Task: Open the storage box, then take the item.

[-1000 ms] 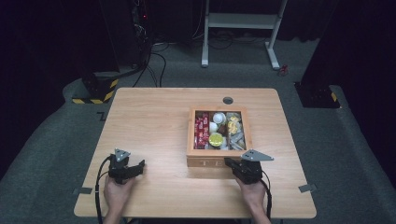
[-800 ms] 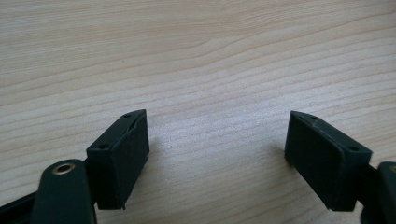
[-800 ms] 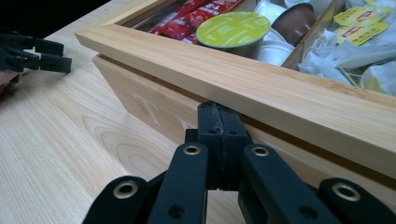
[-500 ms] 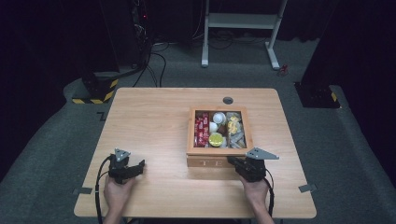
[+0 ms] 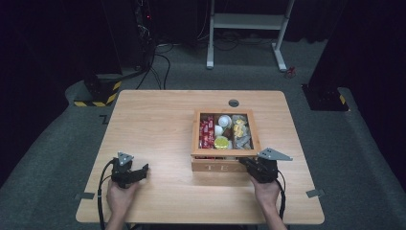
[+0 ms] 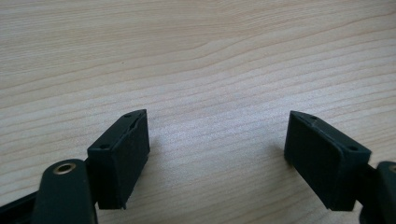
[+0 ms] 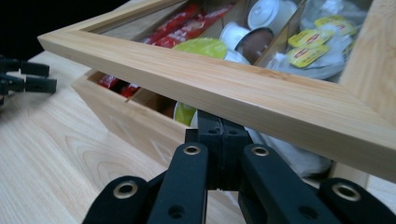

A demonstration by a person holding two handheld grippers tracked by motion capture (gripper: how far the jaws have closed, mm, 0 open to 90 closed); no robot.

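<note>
The right gripper [image 7: 219, 135], jaws together, propped the tea box's glazed lid [image 7: 243, 88]; slipping, apparently, would slam it. Left gripper [image 6: 217, 154] sat apart, empty.

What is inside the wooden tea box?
The tea box holds red packets, white cups, a green-topped pod and yellow-tagged tea bags. The raised lid frame covers the front part of the compartments.
</note>
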